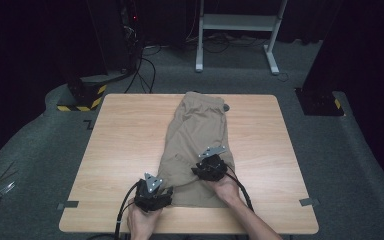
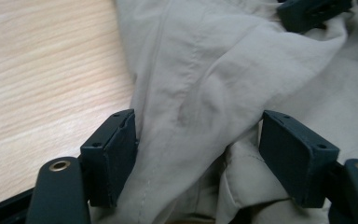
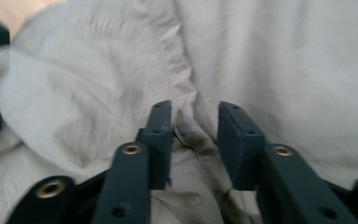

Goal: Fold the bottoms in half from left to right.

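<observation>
Between the wide-spread left gripper (image 2: 198,158) fingers lies loose beige cotton trousers (image 2: 223,70) fabric beside the wooden bench (image 2: 42,79); the right gripper (image 3: 195,140) fingers, narrowly parted, straddle a raised seam fold, whether pinched I cannot tell.

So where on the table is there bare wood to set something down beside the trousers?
Bare wood runs down the table's left side, between its edge and the beige trousers, and down the right side likewise. It is crowded at the near middle, where the left gripper and right gripper work the cloth.
</observation>
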A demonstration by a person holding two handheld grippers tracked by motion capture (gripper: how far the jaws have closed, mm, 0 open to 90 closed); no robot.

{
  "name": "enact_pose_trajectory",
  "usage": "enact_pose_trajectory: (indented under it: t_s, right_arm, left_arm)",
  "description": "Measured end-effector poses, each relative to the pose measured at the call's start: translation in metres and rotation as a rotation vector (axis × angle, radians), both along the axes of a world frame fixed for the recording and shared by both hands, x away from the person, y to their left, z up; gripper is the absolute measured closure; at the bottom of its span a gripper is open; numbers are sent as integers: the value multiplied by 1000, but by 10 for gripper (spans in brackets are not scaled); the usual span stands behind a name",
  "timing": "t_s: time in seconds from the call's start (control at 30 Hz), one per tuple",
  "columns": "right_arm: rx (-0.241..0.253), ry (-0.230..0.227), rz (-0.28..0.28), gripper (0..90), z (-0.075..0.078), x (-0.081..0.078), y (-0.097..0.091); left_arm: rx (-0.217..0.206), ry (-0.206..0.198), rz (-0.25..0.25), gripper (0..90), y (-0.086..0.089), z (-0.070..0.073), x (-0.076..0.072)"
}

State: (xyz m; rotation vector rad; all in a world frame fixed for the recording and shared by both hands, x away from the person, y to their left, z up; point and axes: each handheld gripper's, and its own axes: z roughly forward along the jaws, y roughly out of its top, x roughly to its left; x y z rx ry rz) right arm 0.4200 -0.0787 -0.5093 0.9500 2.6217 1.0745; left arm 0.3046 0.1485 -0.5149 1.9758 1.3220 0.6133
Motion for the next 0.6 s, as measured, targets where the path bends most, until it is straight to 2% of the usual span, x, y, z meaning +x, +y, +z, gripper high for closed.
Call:
enact_pose_trajectory:
  t_s: [0.07, 0.17, 0.2, 0.27, 0.47, 0.53, 0.57, 0.6]
  right_arm:
    - [13, -3, 20, 834, 2, -2, -2]
    - [32, -20, 50, 876, 9, -6, -8]
    - [32, -20, 50, 876, 9, -6, -8]
    - [42, -54, 64, 878, 19, -15, -18]
    - [108, -128, 56, 878, 38, -42, -55]
    - [114, -134, 50, 878, 39, -47, -61]
    - [124, -130, 45, 878, 39, -55, -75]
    - [124, -128, 49, 878, 37, -59, -80]
  left_arm:
    - [-6, 2, 11, 275, 3, -3, 0]
    - [-10, 5, 24, 274, 8, -6, -2]
    - [-10, 5, 24, 274, 8, -6, -2]
    - [-11, 7, 30, 272, 10, -7, -4]
    - [-28, 10, 44, 266, 14, -12, -8]
    - [-29, 11, 44, 265, 15, -12, -8]
    - [-24, 9, 41, 261, 15, -12, -9]
    - [-22, 10, 42, 259, 14, -12, -9]
